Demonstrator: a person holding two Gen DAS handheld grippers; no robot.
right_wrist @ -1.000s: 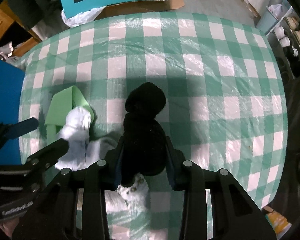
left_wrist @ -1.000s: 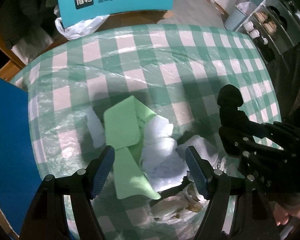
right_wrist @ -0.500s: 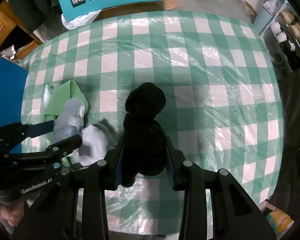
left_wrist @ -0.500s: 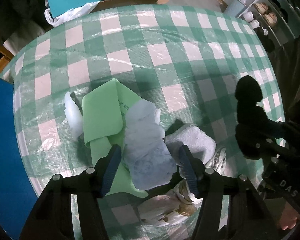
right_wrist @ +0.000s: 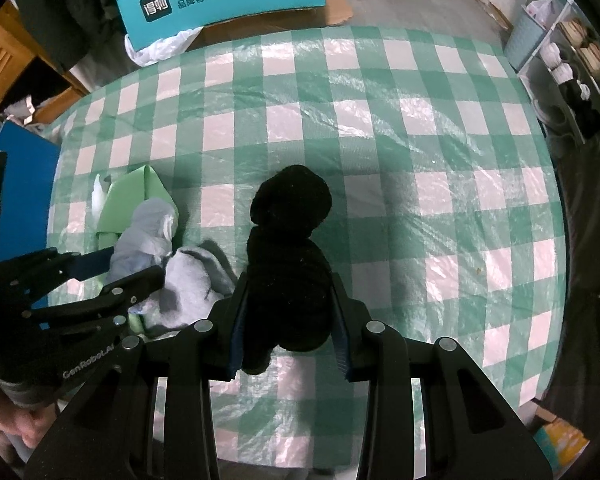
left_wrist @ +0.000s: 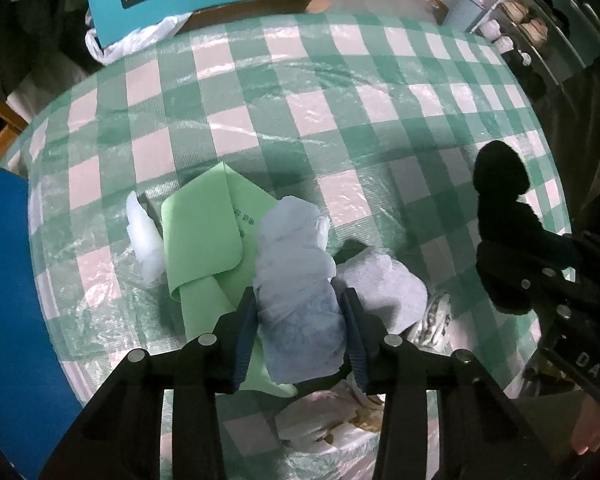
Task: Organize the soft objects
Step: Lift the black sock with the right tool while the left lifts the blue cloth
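Both hand-held grippers are clamping limp, light cloth mid-bundle: left hand-held gripper [left_wrist: 300, 334] squeezing the crumpled pale blue cloth [left_wrist: 296, 280], right hand-held gripper [right_wrist: 288, 332] the floppy black knitted sock [right_wrist: 290, 252].

black sock [right_wrist: 290, 248]: 1 | pale-blue cloth [left_wrist: 296, 272]: 1 | grey sock [left_wrist: 384, 284]: 1 | green sheet [left_wrist: 202, 232]: 1

A teal box [right_wrist: 220, 4] at 11 o'clock beyond the bench bears white Chinese characters. "GenRobot.AI" is printed on the left gripper [right_wrist: 96, 276]; "DAS" on the right gripper [left_wrist: 540, 288].
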